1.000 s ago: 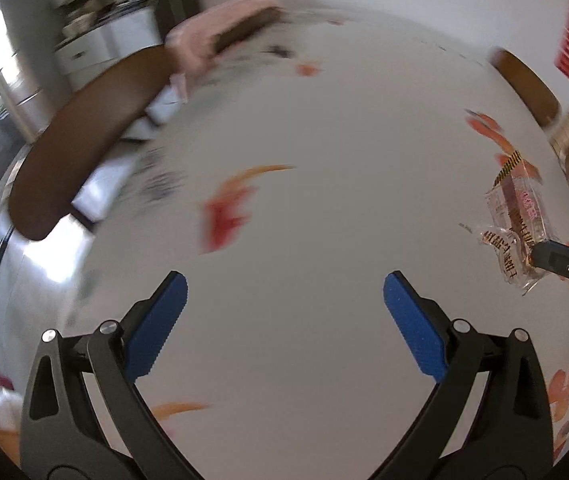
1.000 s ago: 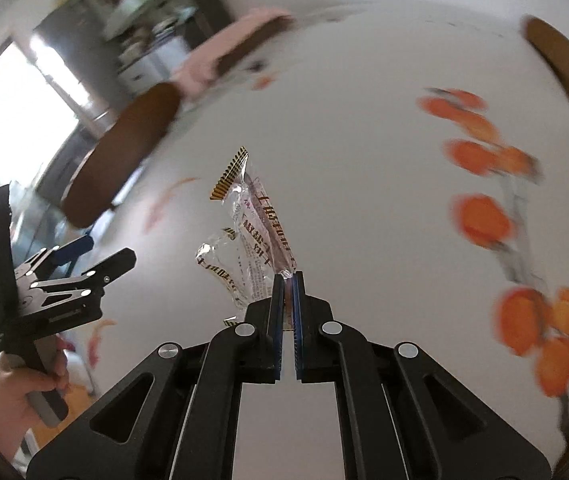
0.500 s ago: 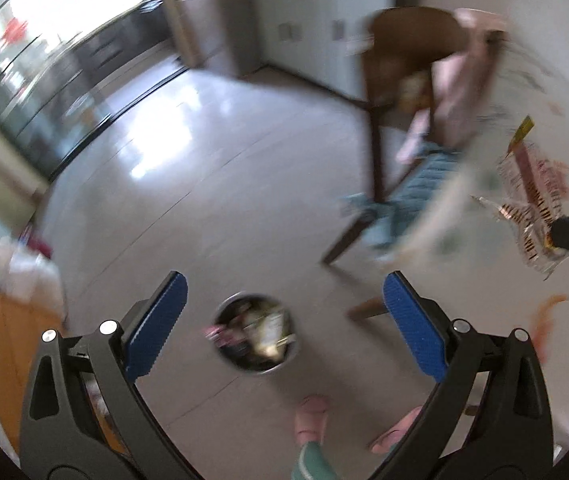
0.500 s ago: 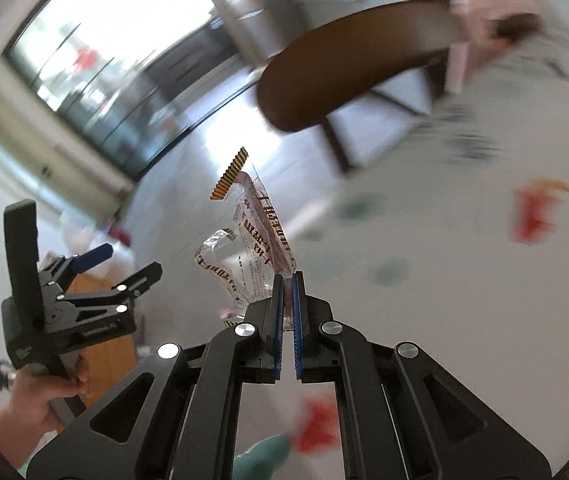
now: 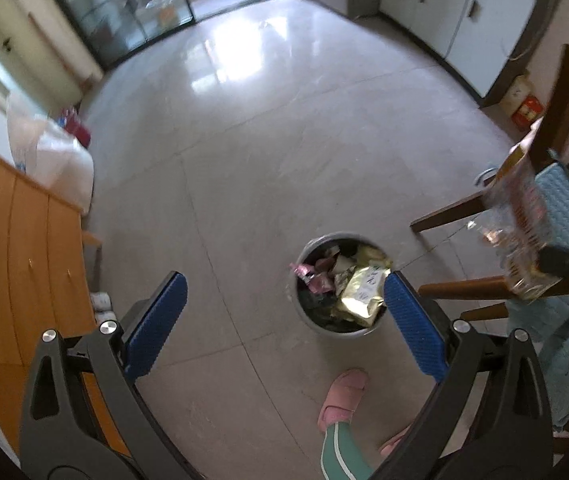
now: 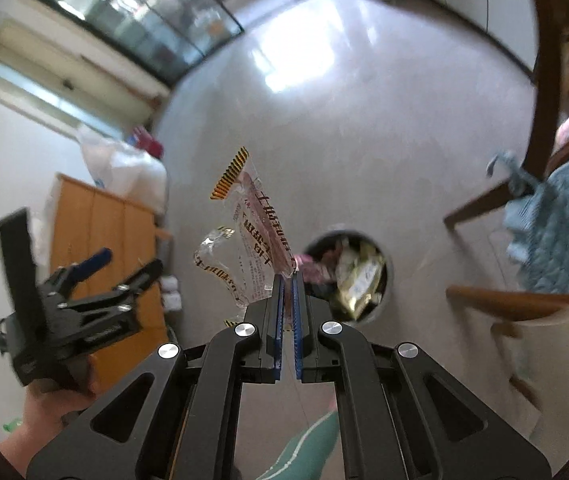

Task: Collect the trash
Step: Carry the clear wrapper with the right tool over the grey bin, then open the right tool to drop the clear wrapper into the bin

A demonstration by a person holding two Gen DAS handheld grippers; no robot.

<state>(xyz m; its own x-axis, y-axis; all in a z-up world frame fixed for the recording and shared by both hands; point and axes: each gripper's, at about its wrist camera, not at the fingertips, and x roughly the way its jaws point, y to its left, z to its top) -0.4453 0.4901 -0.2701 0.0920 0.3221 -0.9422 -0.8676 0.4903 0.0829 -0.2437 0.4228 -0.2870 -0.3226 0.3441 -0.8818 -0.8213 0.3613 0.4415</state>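
1. At the far left stands an orange-wood cabinet [image 5: 24, 248], with a white plastic bag [image 5: 54, 152] on its far end.
2. The left hand-held gripper [image 5: 284, 300] hangs over the floor [image 5: 284, 120], its blue pads [image 5: 156, 316] spread wide apart with nothing between them. In the right wrist view a hand [image 6: 56, 400] holds it from below, in front of the cabinet.
3. Near the middle of the floor sits a round grey bin [image 5: 342, 284], packed with wrappers: a gold foil pack [image 5: 360, 296] lies on top, a pink one [image 5: 312, 276] at its left rim. In the left wrist view the bin shows just left of the right pad.
4. Below the bin a pink slipper [image 5: 344, 398] and a green trouser leg [image 5: 340, 456] with a white stripe stand on the floor.
5. The right hand-held gripper [image 6: 288, 280] is clamped on a clear wrapper [image 6: 256, 248] with red print and a yellow-and-black striped end. The wrapper sticks up and to the left from the fingertips, in the air, and in the right wrist view it overlaps the bin's left rim. In the left wrist view the same wrapper [image 5: 520, 232] shows blurred at the right edge, up and to the right of the bin.
6. At the right are a brown wooden chair [image 5: 564, 92] with a blue quilted cushion [image 5: 564, 204], and behind it white cupboards [image 5: 464, 16].
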